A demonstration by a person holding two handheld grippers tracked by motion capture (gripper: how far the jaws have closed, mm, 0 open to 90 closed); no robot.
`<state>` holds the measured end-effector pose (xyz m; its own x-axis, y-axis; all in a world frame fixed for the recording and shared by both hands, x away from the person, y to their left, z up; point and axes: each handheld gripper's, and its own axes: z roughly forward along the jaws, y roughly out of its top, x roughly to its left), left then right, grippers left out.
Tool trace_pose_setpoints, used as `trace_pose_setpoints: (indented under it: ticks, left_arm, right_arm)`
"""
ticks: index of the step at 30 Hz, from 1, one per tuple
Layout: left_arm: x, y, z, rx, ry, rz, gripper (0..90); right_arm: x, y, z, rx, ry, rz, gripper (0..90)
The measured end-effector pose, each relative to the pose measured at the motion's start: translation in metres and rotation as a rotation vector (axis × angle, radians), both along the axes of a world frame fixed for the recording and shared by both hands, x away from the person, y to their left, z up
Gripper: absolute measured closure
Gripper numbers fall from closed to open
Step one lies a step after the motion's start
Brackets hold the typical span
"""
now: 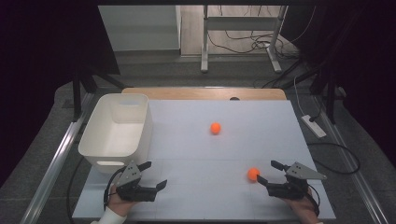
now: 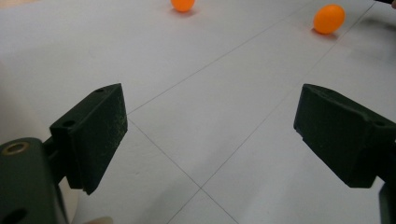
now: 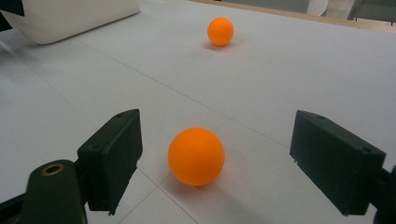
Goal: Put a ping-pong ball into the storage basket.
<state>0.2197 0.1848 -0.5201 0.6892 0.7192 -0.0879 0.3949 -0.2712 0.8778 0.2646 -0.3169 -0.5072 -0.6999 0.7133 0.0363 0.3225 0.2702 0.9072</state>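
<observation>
The white bin [image 1: 116,133] is sitting at the desk's [image 1: 261,126] left edge, nothing showing inside it. The right gripper [image 1: 270,171] is lying low near the front right corner, jaws spread wide, the near orange ball [image 1: 253,174] resting on the desk just ahead of them, untouched. The far orange ball [image 1: 215,128] is waiting mid-desk. The left gripper [image 1: 154,175] is hovering at the front edge, jaws wide apart around nothing.

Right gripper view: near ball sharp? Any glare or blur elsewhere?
Right gripper view: near ball fairly sharp with a soft shadow beneath, far ball slightly soft. Left gripper view: fingers grainy, both balls small at the top edge. High view: table evenly lit, no glare, surroundings very dark.
</observation>
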Motion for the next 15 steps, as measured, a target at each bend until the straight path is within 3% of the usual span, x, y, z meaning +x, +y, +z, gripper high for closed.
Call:
trace_pose_setpoints:
  ticks: [15]
  left_arm:
    - [-0.0002,-0.0002,0.0017,-0.001,-0.006,0.0,10.8]
  right_arm:
    - [-0.0009,-0.0014,0.0008,0.005,-0.002,-0.006,17.4]
